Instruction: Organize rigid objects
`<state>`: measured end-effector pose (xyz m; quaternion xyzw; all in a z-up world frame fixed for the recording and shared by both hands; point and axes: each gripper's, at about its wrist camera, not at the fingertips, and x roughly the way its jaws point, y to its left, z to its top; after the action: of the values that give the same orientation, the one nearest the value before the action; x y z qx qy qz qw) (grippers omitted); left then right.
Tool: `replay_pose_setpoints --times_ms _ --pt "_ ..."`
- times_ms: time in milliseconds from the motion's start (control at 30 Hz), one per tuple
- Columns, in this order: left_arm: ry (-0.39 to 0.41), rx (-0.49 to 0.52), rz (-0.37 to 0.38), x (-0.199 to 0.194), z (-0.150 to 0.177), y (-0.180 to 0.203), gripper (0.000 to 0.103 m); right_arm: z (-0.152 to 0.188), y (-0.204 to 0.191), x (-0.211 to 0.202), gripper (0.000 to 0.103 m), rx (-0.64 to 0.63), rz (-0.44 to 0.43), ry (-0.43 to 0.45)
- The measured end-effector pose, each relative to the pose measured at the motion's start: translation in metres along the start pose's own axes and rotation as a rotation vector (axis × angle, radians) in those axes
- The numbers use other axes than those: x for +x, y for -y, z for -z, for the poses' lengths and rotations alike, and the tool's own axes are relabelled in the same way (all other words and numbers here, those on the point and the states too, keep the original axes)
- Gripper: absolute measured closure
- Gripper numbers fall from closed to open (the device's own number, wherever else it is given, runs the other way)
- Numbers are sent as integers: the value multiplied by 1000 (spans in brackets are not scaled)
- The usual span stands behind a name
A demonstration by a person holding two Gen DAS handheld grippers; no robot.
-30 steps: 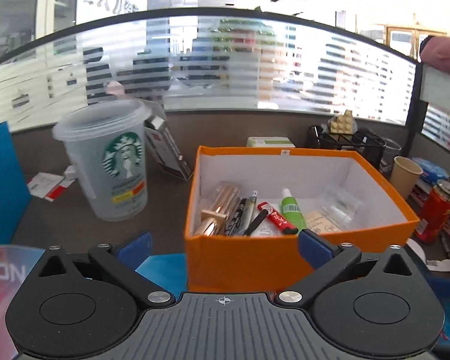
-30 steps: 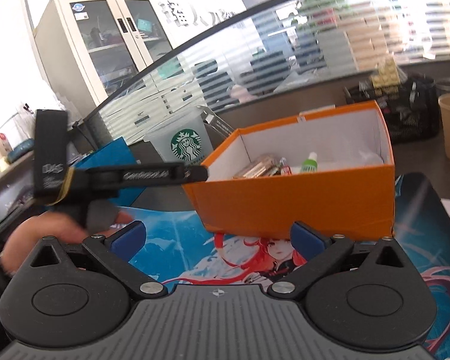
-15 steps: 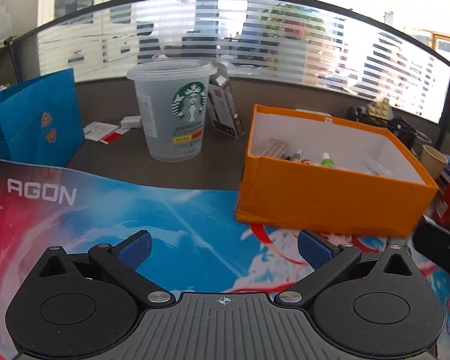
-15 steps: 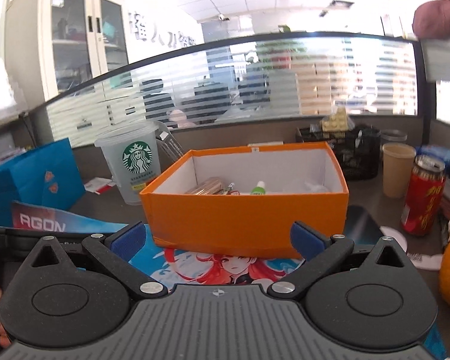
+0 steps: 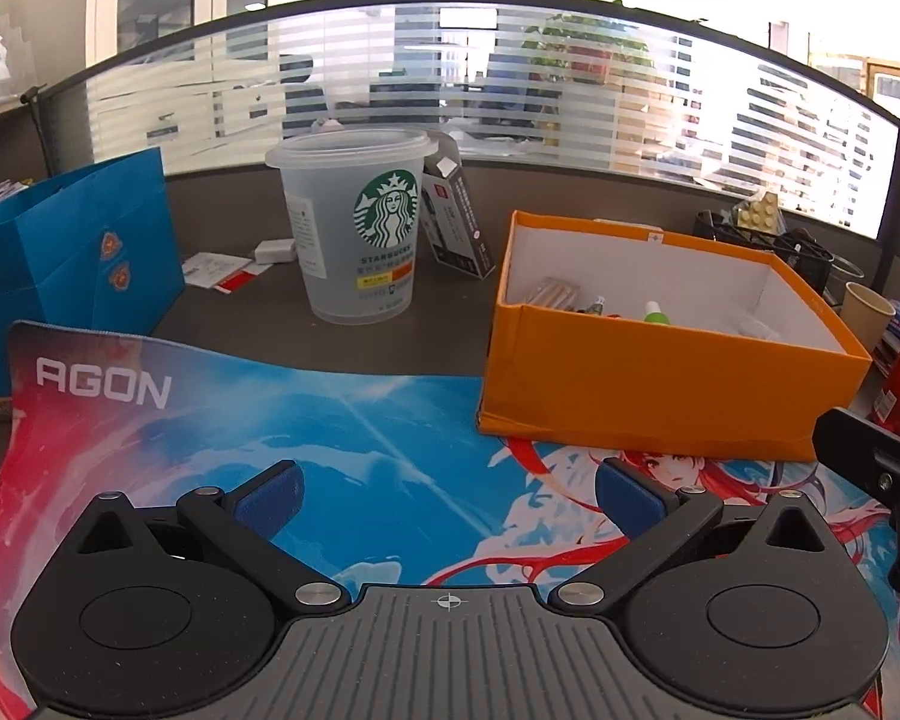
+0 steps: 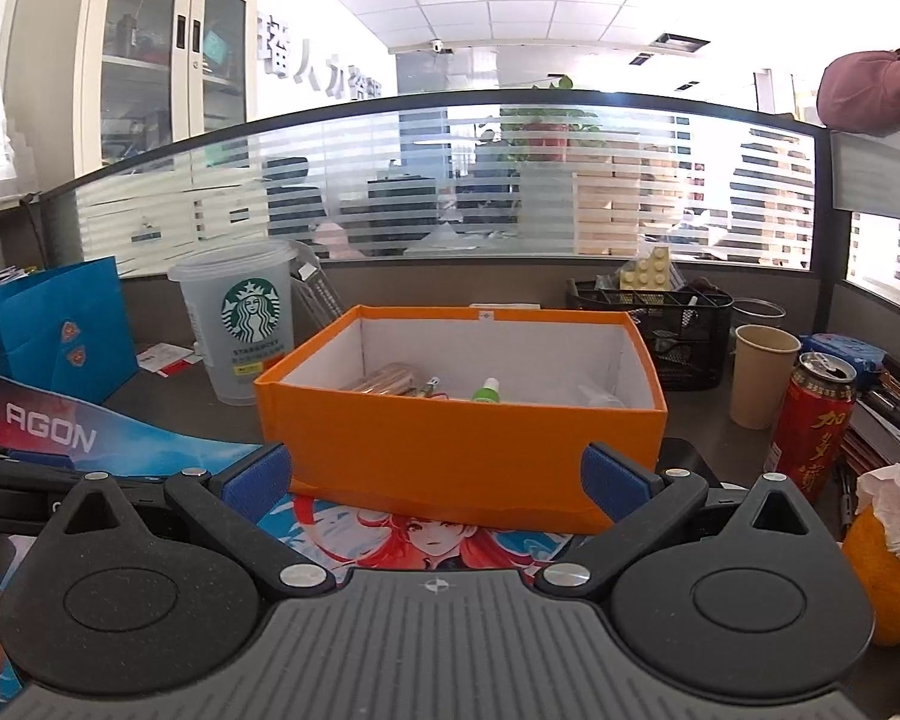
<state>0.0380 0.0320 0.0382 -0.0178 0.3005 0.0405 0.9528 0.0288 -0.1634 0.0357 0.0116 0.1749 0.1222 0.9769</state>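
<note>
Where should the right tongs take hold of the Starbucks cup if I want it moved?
Grip the Starbucks cup around its lower body, from the near side. It stands upright and tapers downward, so the base is narrowest and the flared rim is likely too wide for the open right tongs. Come in on its left, away from the orange box and the carton leaning behind.

— What do the tools look like?
— The left gripper and the right gripper match: matte black linkages, round discs, silver screws, blue fingertip pads.
— Markings?
— A small crosshair on ribbed grey, bottom centre.
</note>
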Motion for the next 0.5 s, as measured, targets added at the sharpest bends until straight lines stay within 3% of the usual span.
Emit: replay_pose_setpoints --times_ms 500 --pt "-1 25 7 -2 2 9 0 0 6 0 0 8 4 -9"
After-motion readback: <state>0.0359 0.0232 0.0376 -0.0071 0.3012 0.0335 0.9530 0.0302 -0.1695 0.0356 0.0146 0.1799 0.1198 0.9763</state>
